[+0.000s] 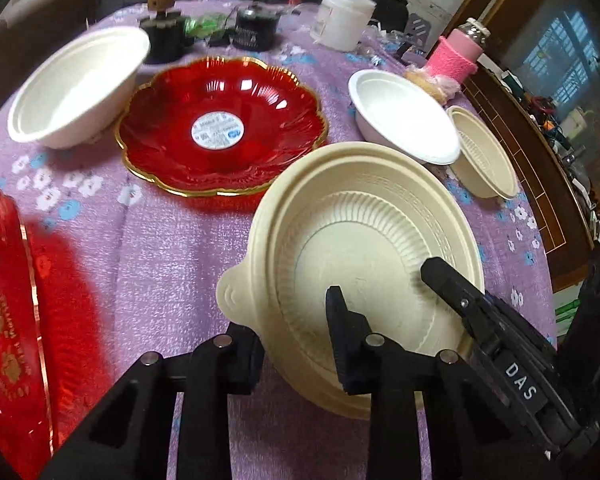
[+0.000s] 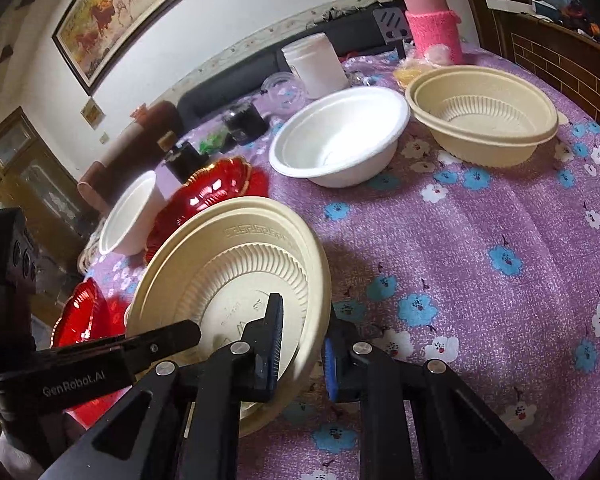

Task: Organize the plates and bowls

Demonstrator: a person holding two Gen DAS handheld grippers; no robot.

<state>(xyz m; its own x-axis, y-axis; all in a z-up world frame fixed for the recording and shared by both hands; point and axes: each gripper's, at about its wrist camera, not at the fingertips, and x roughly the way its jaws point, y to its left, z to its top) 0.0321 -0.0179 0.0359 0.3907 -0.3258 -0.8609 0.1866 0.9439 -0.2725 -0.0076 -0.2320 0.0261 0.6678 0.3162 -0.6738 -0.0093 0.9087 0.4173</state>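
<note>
1. The beige bowl (image 1: pixel 364 264) sits near the front of the table with the purple flower cloth (image 1: pixel 172 248). It looks tipped up a little on one side.
2. The left gripper (image 1: pixel 296 344) is clamped on the near rim of this bowl. One finger is inside and one is outside the wall.
3. The right gripper (image 2: pixel 300 352) pinches the rim too, on the other side. One pad is inside the bowl and the blue pad is outside. So both hands are holding the same bowl.
4. I think the bowl is very light. It looks like thin throw-away stuff with little ribs pressed in the wall.
5. It is likely a bit bendy, so a hard squeeze could bend or crack the rim. A soft, firm pinch is best.
6. The rim is the good spot to hold, because it is thick and flat. The small ear tab (image 1: pixel 236 292) on the side is another good spot.
7. A second beige bowl (image 2: pixel 484 120) waits at the far right, just beside a white bowl (image 2: pixel 340 136). The two beige bowls look like they could nest.
8. Another white bowl (image 1: pixel 80 88) is at the far left, next to the red plate (image 1: pixel 220 124). The red plate looks shiny, slippery and easy to break. A second red plate (image 1: pixel 8 320) is at the left edge.
</note>
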